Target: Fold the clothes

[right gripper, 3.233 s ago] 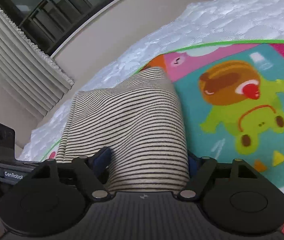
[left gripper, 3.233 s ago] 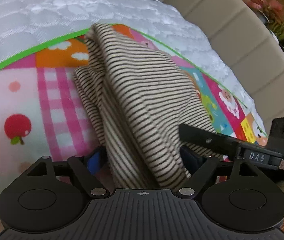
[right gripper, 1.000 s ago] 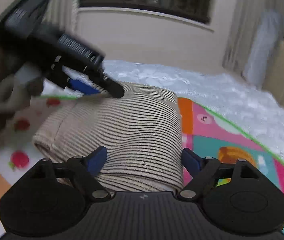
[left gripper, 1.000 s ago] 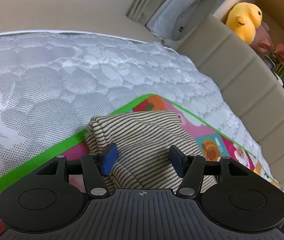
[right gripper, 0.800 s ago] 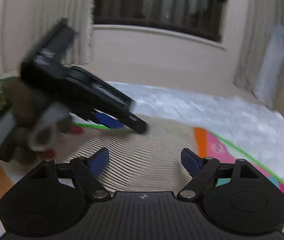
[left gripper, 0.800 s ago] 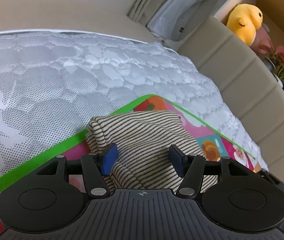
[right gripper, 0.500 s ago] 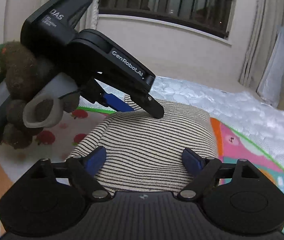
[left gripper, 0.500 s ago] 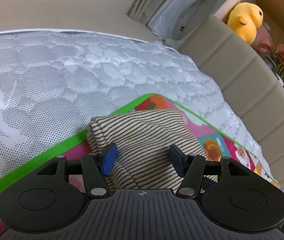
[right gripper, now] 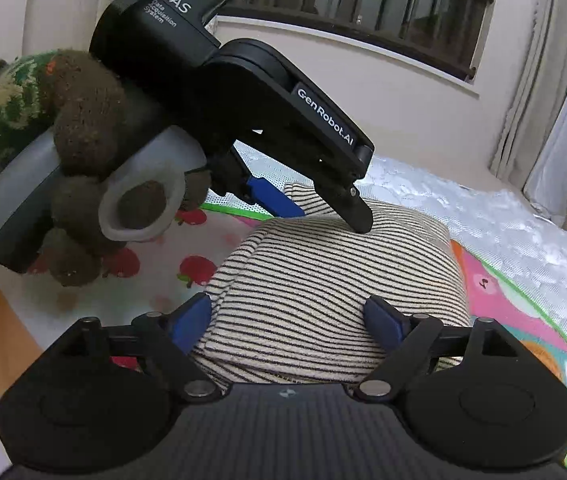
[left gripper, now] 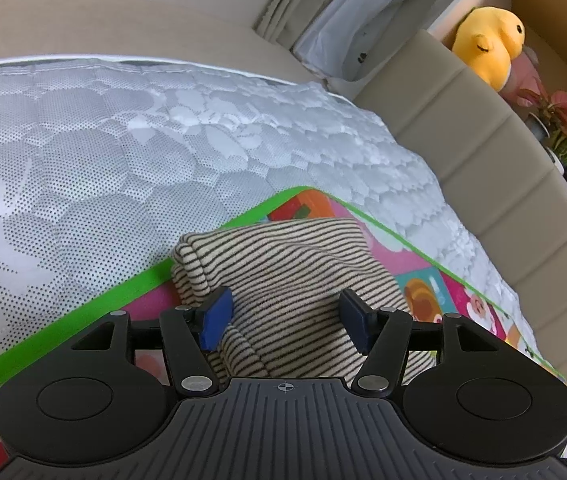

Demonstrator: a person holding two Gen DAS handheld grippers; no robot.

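Bed: white mattress (left gripper: 131, 148) w/ cartoon mat (right gripper: 523, 300) on top.
Sweater: striped sweater (right gripper: 323, 280) folded compact, at mat's green-edged corner.
Left tool (left gripper: 283, 316): spread, straddling sweater, no pinch.
Right tool (right gripper: 287, 320): spread, no pinch.
Progress: fold looks done; only tidy/release left.

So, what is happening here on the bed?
A person is folding a striped garment on a colourful play mat spread over the mattress. The garment lies as a compact bundle. The left tongs and right tongs are both open around it, not pinching, and a gloved hand holds the left tool.
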